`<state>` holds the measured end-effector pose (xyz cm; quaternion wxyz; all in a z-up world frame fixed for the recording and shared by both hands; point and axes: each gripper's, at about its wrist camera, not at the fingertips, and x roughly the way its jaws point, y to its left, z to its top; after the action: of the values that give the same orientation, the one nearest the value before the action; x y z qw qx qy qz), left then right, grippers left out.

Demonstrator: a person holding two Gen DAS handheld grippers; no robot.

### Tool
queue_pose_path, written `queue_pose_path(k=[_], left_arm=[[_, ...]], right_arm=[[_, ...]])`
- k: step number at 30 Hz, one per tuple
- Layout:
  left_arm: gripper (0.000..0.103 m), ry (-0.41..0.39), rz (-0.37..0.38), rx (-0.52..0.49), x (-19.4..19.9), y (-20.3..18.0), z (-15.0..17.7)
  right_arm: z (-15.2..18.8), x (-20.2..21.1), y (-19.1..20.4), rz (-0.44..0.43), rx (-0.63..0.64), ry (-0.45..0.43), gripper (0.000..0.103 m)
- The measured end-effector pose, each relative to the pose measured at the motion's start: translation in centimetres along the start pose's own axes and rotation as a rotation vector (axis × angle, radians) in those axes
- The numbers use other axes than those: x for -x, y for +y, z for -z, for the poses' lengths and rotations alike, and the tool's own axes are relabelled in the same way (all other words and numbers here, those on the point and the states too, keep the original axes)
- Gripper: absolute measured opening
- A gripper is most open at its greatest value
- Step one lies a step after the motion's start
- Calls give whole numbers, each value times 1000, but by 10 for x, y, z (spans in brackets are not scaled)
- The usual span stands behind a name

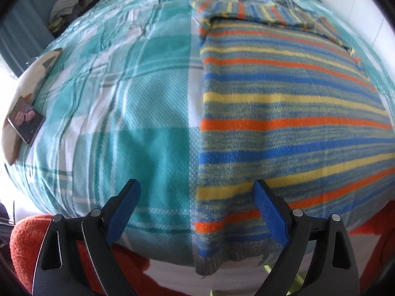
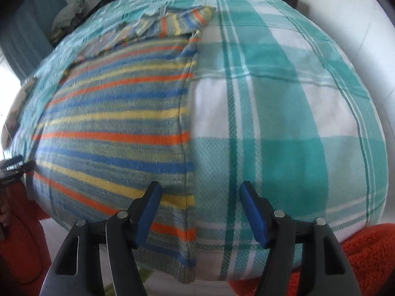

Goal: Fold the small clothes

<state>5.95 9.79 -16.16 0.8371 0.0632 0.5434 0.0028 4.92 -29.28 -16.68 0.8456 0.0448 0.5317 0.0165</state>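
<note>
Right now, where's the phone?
Left wrist view, far left edge: the phone lies on a pillow beside the plaid bedspread, across from the striped sweater.

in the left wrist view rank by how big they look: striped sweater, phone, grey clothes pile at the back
1. striped sweater, by far the largest.
2. and 3. phone and grey clothes pile look about alike; the pile lies much farther from the camera, so no ranking between them.

Wide bare stretches of the teal plaid bedspread (image 1: 128, 113) are left open on either side of the striped knitted sweater (image 1: 284, 113). The far left edge is taken up by a phone (image 1: 24, 123) lying on a pillow (image 1: 32, 74). A heap of clothes (image 1: 71, 5) is piled beyond the bed's far corner.
</note>
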Motion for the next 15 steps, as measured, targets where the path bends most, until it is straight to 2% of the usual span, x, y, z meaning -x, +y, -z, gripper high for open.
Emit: queue_pose_path(k=[4, 15], left_arm=[[93, -35, -7, 19, 7, 2, -1], [93, -52, -39, 5, 8, 0, -2]], right_arm=[[-3, 13, -7, -5, -31, -75, 65], [-3, 11, -6, -4, -36, -85, 66]])
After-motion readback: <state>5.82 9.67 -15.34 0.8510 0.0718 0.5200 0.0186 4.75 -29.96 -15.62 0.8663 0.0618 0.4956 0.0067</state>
